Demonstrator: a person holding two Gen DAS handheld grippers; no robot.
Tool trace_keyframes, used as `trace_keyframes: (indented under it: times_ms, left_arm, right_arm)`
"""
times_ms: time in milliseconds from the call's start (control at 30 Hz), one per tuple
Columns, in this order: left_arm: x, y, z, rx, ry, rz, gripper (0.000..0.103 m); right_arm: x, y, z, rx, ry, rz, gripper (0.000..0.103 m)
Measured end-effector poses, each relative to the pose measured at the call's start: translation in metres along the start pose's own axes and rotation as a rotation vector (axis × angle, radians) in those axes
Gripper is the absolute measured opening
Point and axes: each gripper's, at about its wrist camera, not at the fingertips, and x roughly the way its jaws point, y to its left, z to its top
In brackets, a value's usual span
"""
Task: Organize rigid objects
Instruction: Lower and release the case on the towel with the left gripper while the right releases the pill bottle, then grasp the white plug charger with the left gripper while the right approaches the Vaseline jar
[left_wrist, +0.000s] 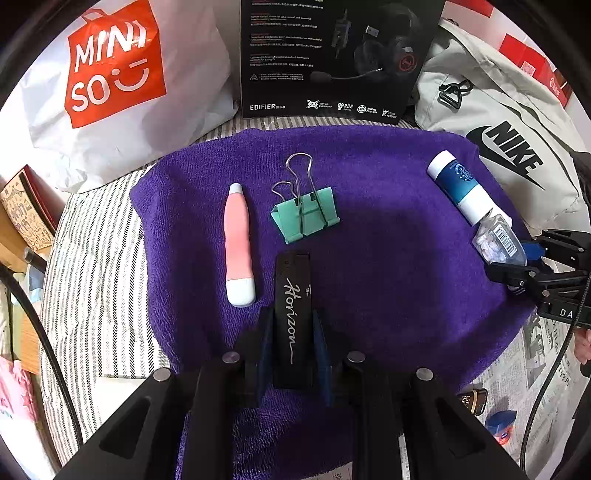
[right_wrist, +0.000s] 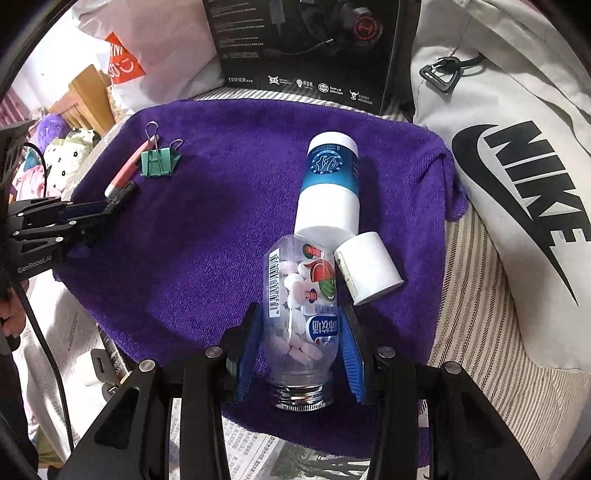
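Observation:
A purple towel holds the objects. My left gripper is shut on a black "Horizon" bar, held low over the towel beside a pink pen-shaped tube and a green binder clip. My right gripper is shut on a clear candy bottle, which points at a blue-and-white bottle lying on the towel. A small white cylinder lies just right of the candy bottle. The right gripper and candy bottle also show in the left wrist view.
A black Edifier headset box stands behind the towel, a white Miniso bag at back left, a grey Nike bag at right. Newspaper lies at the near edge. Small tins lie on it.

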Motion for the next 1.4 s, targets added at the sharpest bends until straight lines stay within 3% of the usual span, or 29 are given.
trace_keyframes:
  times_ms: [233,300,400,633,867,1000,1200,1400]
  left_arm:
    - [0.000,-0.007,-0.002,0.013,0.000,0.034,0.021]
    - [-0.001,-0.007,-0.003,0.009,0.005,0.027,0.025]
    - [-0.002,-0.007,-0.006,-0.003,0.013,-0.008,0.039]
    - [-0.011,-0.013,-0.017,-0.005,0.033,0.034,0.043]
    - [-0.073,-0.036,-0.051,0.057,-0.076,-0.006,0.043]
    - [-0.087,-0.054,-0.073,0.096,-0.083,-0.055,0.043]
    - [-0.071,-0.081,-0.092,0.162,-0.041,-0.091,0.043]
    - [-0.052,-0.090,-0.091,0.200,-0.003,-0.058,0.044]
  right_arm:
    - [0.000,0.000,-0.002,-0.005,-0.015,0.006,0.041]
    - [-0.002,-0.001,-0.005,-0.008,-0.019,0.010,0.042]
    - [-0.005,-0.005,-0.009,-0.009,-0.025,0.024,0.042]
    - [-0.013,-0.010,-0.014,0.014,-0.004,0.042,0.047]
    - [-0.047,-0.010,-0.029,0.057,-0.055,0.050,0.047]
    - [-0.076,-0.007,-0.049,0.095,-0.108,0.083,0.047]
    - [-0.098,0.012,-0.086,0.103,-0.138,0.105,0.048]
    - [-0.098,0.028,-0.123,0.115,-0.110,0.129,0.048]
